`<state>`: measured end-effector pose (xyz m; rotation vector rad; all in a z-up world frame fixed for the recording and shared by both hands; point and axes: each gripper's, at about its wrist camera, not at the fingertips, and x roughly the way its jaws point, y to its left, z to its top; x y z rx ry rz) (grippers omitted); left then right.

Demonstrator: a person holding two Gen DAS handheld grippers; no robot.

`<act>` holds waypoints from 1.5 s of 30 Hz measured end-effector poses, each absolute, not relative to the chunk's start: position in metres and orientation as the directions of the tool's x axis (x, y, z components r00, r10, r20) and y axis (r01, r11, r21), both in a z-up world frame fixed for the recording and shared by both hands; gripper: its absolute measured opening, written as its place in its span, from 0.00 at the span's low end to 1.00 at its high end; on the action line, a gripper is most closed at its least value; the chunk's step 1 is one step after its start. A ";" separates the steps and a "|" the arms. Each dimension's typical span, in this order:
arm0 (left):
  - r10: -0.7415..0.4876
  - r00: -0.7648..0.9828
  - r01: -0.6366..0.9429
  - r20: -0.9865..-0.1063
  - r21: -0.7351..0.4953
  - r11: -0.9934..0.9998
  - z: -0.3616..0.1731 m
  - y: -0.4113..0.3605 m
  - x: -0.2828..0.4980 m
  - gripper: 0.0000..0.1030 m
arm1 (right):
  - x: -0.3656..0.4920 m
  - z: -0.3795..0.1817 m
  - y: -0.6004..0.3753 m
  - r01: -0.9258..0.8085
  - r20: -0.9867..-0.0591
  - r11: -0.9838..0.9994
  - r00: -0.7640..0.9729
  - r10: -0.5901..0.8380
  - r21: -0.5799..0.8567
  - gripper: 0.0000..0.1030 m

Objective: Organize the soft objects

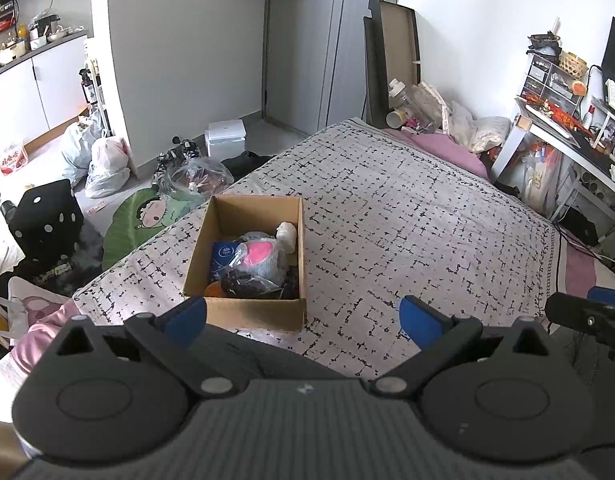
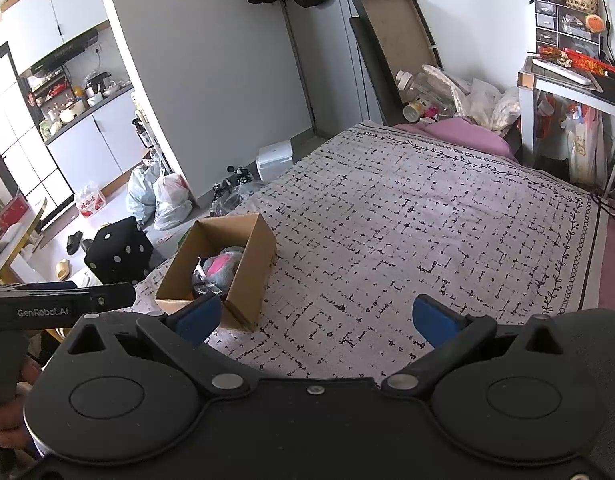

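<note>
A brown cardboard box (image 1: 211,240) (image 2: 251,256) stands open-topped on the patterned bedspread, near the bed's left edge. Inside lie a grey and pink plush toy (image 1: 263,258) (image 2: 223,266), a blue packet (image 1: 223,256), a dark item in crinkled plastic (image 1: 251,284) and something orange (image 1: 214,290). My left gripper (image 1: 303,318) hovers open just in front of the box, nothing between its blue pads. My right gripper (image 2: 317,318) is open too, empty, to the right of the box over bare bedspread. The left gripper's body (image 2: 67,300) shows at the right wrist view's left edge.
The bedspread (image 1: 407,216) (image 2: 427,220) stretches wide to the right of the box. Pink pillows and clutter (image 1: 459,128) lie at the bed's far end. A desk (image 1: 567,136) stands at right. On the floor left are a black dice cushion (image 1: 47,220), plastic bags (image 1: 103,160) and a white box (image 1: 225,136).
</note>
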<state>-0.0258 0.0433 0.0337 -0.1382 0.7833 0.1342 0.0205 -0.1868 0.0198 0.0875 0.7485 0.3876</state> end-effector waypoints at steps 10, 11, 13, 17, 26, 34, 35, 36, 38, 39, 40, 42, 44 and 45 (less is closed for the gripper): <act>0.058 0.699 -0.166 -0.713 -0.083 0.983 0.032 0.042 -0.025 0.99 | 0.021 0.019 -0.186 -0.311 -0.646 0.927 0.667 0.370 0.209 1.00; 0.058 0.699 -0.166 -0.713 -0.083 0.983 0.032 0.042 -0.025 0.99 | 0.022 0.019 -0.186 -0.312 -0.647 0.927 0.667 0.370 0.208 1.00; 0.056 0.699 -0.165 -0.713 -0.084 0.983 0.031 0.042 -0.026 0.99 | 0.021 0.019 -0.186 -0.312 -0.646 0.926 0.666 0.371 0.210 1.00; 0.060 0.699 -0.167 -0.713 -0.082 0.983 0.031 0.041 -0.026 0.99 | 0.022 0.019 -0.186 -0.312 -0.646 0.927 0.667 0.371 0.209 1.00; 0.057 0.698 -0.161 -0.714 -0.080 0.984 0.031 0.039 -0.026 0.99 | 0.019 0.019 -0.187 -0.314 -0.645 0.927 0.669 0.369 0.205 1.00; 0.057 0.698 -0.163 -0.714 -0.082 0.983 0.031 0.039 -0.026 0.99 | 0.020 0.018 -0.187 -0.308 -0.650 0.930 0.667 0.363 0.202 1.00; 0.056 0.698 -0.161 -0.714 -0.081 0.984 0.031 0.038 -0.025 0.99 | 0.020 0.018 -0.188 -0.308 -0.650 0.930 0.667 0.363 0.203 1.00; 0.055 0.697 -0.159 -0.715 -0.079 0.984 0.031 0.037 -0.025 0.99 | 0.020 0.018 -0.188 -0.308 -0.650 0.930 0.667 0.363 0.202 1.00; 0.056 0.699 -0.156 -0.713 -0.076 0.985 0.030 0.037 -0.025 0.99 | 0.020 0.017 -0.188 -0.308 -0.651 0.930 0.667 0.362 0.201 1.00; 0.056 0.700 -0.155 -0.712 -0.076 0.985 0.030 0.036 -0.026 0.99 | 0.020 0.017 -0.188 -0.308 -0.651 0.930 0.667 0.362 0.201 1.00; 0.055 0.701 -0.153 -0.711 -0.075 0.985 0.030 0.036 -0.026 0.99 | 0.020 0.017 -0.188 -0.307 -0.651 0.930 0.667 0.362 0.202 1.00; 0.053 0.702 -0.149 -0.710 -0.073 0.986 0.029 0.035 -0.026 0.99 | 0.021 0.015 -0.189 -0.305 -0.654 0.930 0.665 0.361 0.203 1.00; 0.050 0.702 -0.148 -0.710 -0.076 0.986 0.027 0.036 -0.025 0.99 | 0.021 0.014 -0.189 -0.303 -0.656 0.931 0.664 0.360 0.204 1.00; 0.052 0.699 -0.155 -0.713 -0.079 0.985 0.026 0.036 -0.024 0.99 | 0.021 0.014 -0.190 -0.303 -0.656 0.931 0.664 0.360 0.204 1.00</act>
